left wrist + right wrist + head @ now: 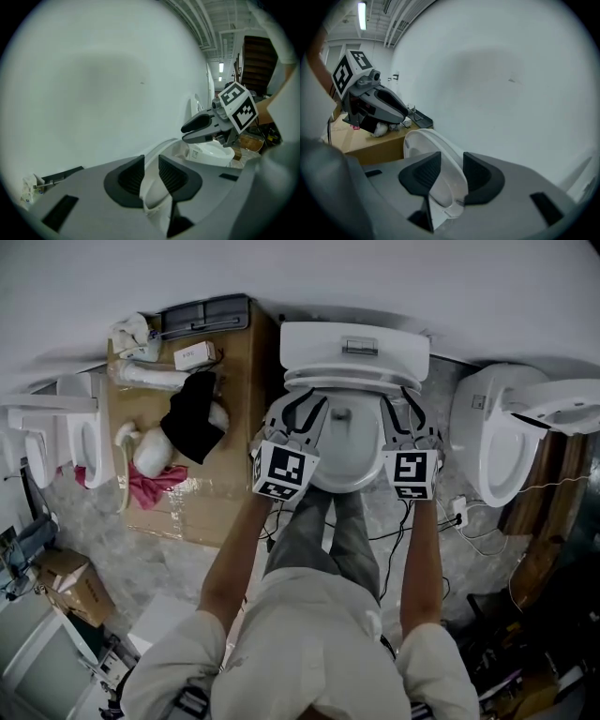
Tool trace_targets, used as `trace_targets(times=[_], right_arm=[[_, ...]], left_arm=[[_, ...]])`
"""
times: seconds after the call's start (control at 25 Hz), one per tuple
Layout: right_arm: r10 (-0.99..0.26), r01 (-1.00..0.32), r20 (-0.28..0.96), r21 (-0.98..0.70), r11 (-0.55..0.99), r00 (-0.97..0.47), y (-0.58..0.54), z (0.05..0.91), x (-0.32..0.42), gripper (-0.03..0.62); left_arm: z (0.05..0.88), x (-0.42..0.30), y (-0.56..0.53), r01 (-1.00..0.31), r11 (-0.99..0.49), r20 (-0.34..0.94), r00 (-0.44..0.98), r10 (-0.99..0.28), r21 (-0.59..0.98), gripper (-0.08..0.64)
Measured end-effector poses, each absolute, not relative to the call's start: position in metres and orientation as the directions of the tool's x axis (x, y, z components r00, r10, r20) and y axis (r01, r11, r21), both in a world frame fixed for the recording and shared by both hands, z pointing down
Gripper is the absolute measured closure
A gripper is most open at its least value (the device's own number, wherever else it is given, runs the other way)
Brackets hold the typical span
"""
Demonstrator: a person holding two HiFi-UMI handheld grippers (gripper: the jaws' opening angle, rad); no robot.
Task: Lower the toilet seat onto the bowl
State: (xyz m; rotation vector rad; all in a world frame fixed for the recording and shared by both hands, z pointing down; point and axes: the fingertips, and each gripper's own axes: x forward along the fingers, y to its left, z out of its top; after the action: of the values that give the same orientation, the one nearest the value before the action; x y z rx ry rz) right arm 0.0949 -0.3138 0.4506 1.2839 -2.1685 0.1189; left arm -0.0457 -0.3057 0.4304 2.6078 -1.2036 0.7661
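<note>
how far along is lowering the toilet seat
Mostly done: the seat looks lowered onto the bowl. In hand: the left gripper and right gripper each straddle its rim, jaws apart, not pressing. Left: draw both grippers clear.

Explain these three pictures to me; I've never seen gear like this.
No robot here: a person stands over a toilet, holding a two-jaw gripper in each hand. The head view comes from a camera on the person's head, looking down; the left gripper and right gripper flank the toilet. The other two views come from cameras riding on those grippers. Each shows its jaws slightly apart, astride the rim of the white toilet seat. Beside the toilet, a cardboard box carries a black cloth.
</note>
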Motion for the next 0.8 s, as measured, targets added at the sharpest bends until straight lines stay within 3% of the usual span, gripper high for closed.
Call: trace_targets(times=[0.56,0.8], right_arm=[[-0.669,-0.726,0.587,0.189,0.661,-0.457,-0.326,0.484,0.091,0.403],[-0.676,-0.737,0.535,0.139,0.662,-0.506,-0.325,0.480,0.090,0.415]], left_arm=[[0.460,-0.034,-0.326,-0.768,-0.634,0.574,0.477,-0.666,-0.097,0.370],[0.468,-0.034,-0.325,-0.797,-0.594,0.585,0.433,-0.685,-0.106,0.367]])
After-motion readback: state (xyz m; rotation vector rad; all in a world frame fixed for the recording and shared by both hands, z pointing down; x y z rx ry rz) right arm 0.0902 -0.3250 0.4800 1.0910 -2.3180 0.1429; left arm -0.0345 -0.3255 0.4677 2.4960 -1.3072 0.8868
